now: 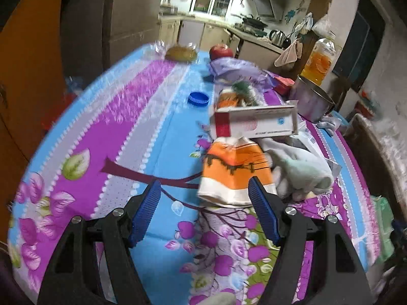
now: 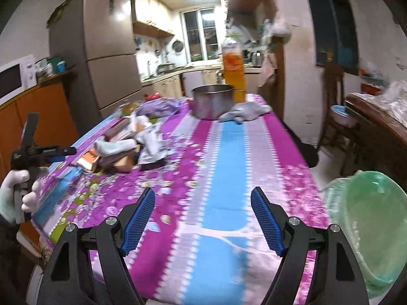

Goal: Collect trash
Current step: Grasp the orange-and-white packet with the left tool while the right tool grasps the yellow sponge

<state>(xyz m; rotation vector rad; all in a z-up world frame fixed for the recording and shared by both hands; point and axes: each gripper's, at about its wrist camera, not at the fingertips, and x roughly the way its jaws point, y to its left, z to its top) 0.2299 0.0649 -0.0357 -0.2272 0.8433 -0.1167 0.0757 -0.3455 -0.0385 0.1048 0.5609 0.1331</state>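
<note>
Left gripper [image 1: 204,190] stands released, blue ribbed pads apart with nothing between them, hanging over the flowered tablecloth [image 1: 122,137]. Its right pad sits in front of an orange-and-white wrapper [image 1: 234,170], so whether they touch is hard to say. Past that, the trash pile: a white carton with a red end [image 1: 255,123] lying across the wrapper, a crumpled white cloth [image 1: 302,172] beside it, more packaging underneath that blurs together. A blue bottle cap [image 1: 198,98] lies alone toward the tabletop's middle. Further back, a purple plastic bag [image 1: 236,70] and a steel pot [image 1: 311,100] near the far edge, its base cut off by the clutter.

Right gripper [image 2: 203,198] is released too, empty, over bare cloth near the near edge. A green plastic basin [image 2: 371,231] sits at the right edge, partly cropped and smeared. A gloved hand [image 2: 19,193] at far left grips the other tool.
</note>
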